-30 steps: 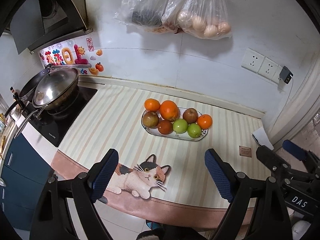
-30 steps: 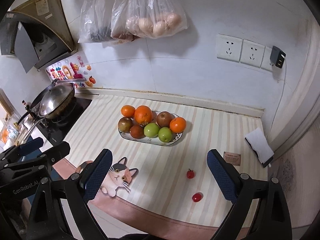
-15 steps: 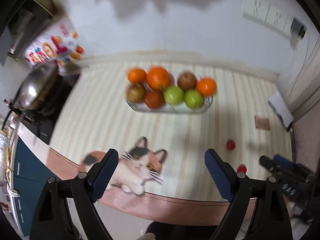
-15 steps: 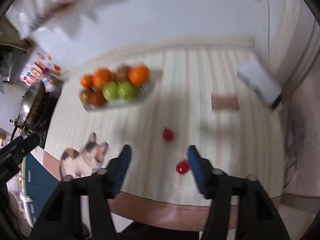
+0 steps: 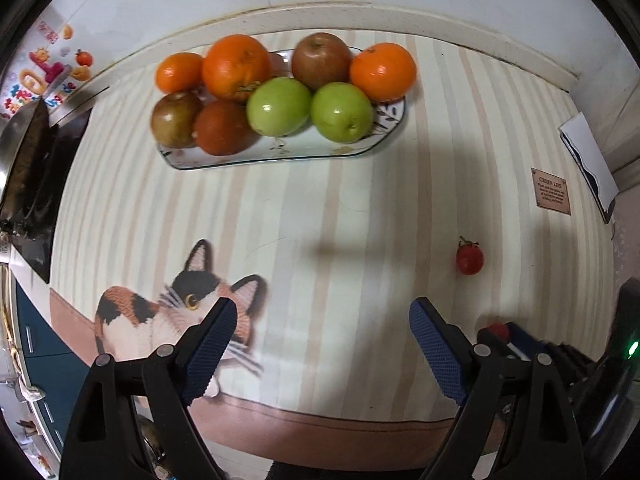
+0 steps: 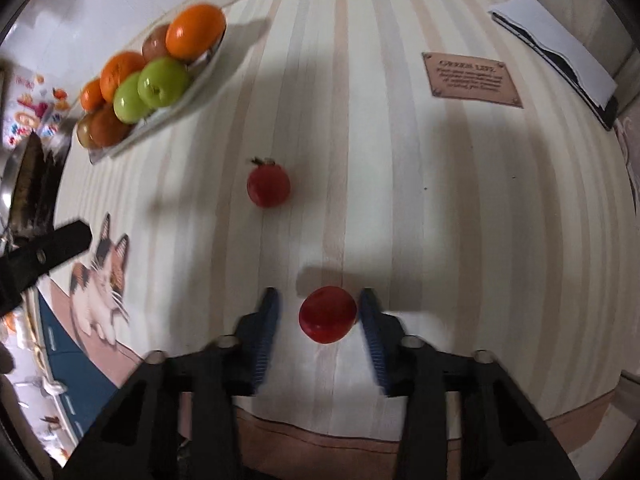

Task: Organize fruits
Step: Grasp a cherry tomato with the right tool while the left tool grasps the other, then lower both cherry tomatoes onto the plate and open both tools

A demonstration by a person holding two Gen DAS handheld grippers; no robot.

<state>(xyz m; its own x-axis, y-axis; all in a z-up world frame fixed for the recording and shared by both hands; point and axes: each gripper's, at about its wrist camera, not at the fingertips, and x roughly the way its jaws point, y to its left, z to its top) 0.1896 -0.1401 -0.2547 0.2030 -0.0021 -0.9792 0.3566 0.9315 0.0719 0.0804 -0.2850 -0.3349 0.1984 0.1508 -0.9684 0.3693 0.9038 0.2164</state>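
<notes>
A glass plate point(image 5: 280, 152) at the back of the striped counter holds oranges, green apples and brownish fruits; it also shows in the right wrist view point(image 6: 168, 116). Two small red tomatoes lie loose on the counter. The near tomato point(image 6: 327, 314) sits between the pads of my right gripper point(image 6: 320, 312), whose jaws are narrowed around it with small gaps on both sides. The far tomato point(image 6: 268, 187), with a stem, lies apart; it shows in the left wrist view point(image 5: 469, 259). My left gripper point(image 5: 320, 328) is open and empty above the counter's front.
A cat picture point(image 5: 172, 320) is printed near the counter's front edge. A brown label point(image 6: 472, 80) and a white booklet point(image 6: 560, 52) lie at the right. A wok point(image 5: 20, 152) and stove stand at the left. The wall runs behind the plate.
Both grippers have dropped toward the counter. My right gripper has narrowed its jaws and come around the near tomato. The left gripper stays open.
</notes>
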